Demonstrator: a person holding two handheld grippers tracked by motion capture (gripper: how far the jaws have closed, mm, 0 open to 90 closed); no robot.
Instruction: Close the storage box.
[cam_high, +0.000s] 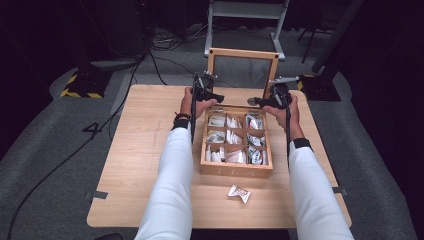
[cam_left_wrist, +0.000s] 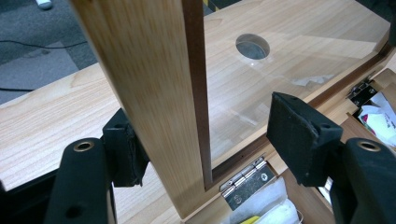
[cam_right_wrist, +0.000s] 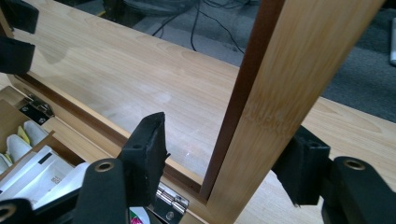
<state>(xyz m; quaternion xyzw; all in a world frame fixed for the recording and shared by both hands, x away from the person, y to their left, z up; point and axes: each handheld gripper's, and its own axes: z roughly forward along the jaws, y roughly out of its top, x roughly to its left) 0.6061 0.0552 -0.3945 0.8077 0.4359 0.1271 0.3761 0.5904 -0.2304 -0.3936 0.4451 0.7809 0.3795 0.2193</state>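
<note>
We reach both forearms, in white sleeves, forward over the table, roughly parallel, a black band at each wrist. Our left hand (cam_high: 192, 102) grips the left gripper (cam_high: 212, 97), whose tips point inward toward the right; our right hand (cam_high: 286, 107) holds the right gripper (cam_high: 256, 102), tips pointing inward toward the left, so the two face each other, well apart. In the left gripper view the jaws stand apart around the lid's frame post (cam_left_wrist: 154, 102); the left pad sits against it, the right pad stays clear. In the right gripper view the jaws also straddle a post (cam_right_wrist: 275, 98), neither pad clearly pressing.
</note>
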